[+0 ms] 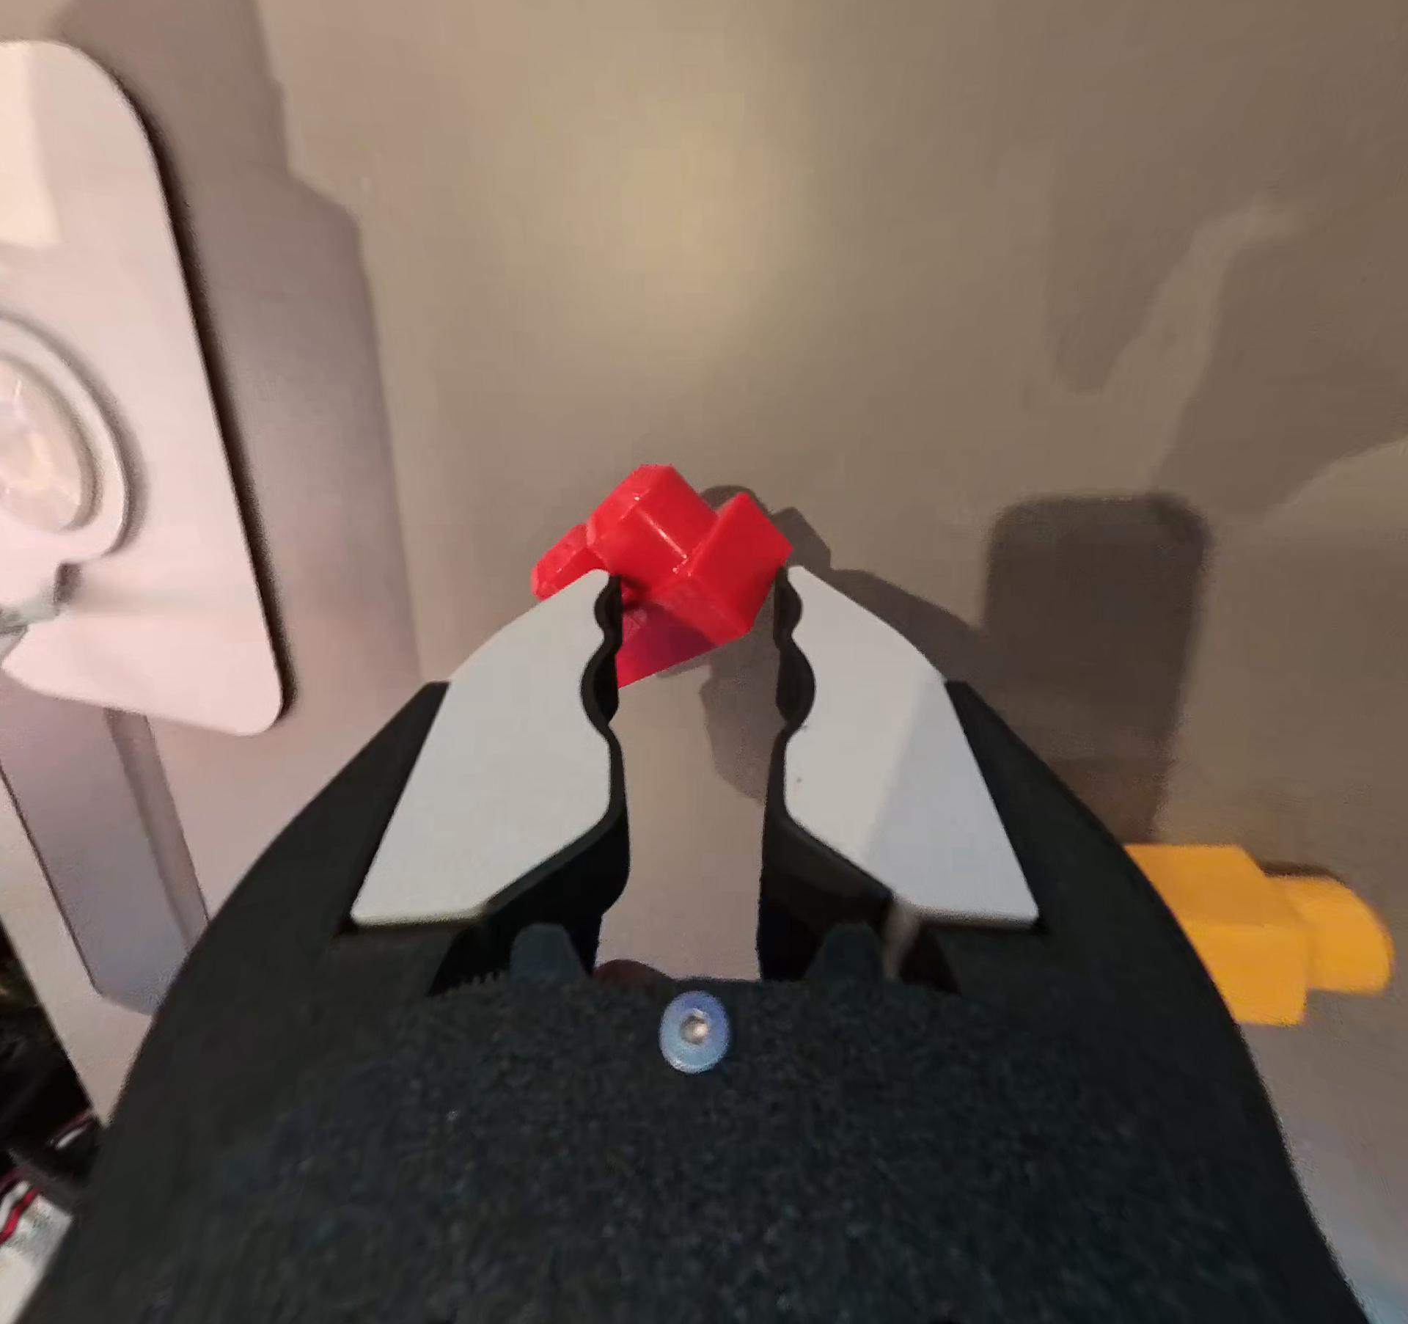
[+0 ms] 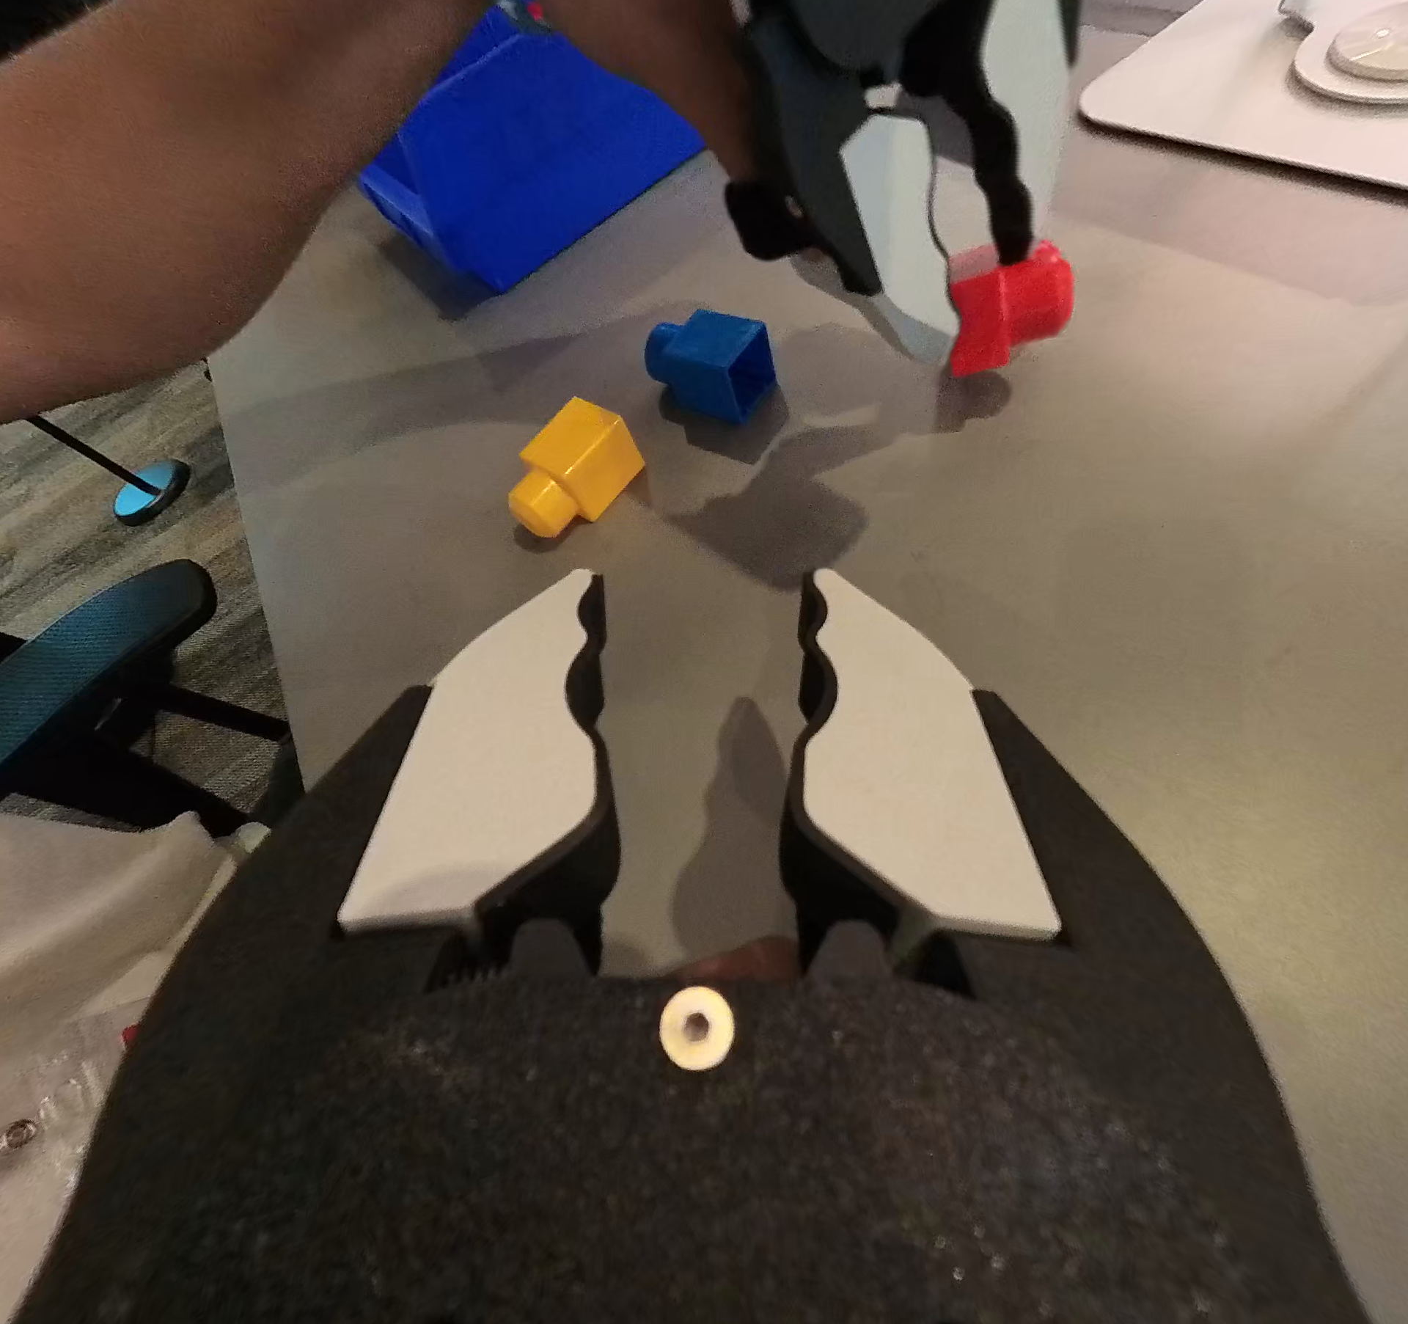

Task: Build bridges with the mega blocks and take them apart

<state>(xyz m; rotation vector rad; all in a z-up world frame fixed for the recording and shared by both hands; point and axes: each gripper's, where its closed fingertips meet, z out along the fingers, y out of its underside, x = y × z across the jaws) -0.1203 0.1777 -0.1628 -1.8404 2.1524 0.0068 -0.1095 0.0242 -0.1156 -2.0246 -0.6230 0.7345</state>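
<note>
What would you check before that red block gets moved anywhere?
1. Left gripper shut on the red block: ok.
2. Grip square: not ok, the block sits tilted at the fingertips.
3. Red block lifted off the table: cannot tell.
4. Right gripper open and holding nothing: ok.
5. Yellow block and blue block lying loose on their sides, apart from the red one: ok.
</note>
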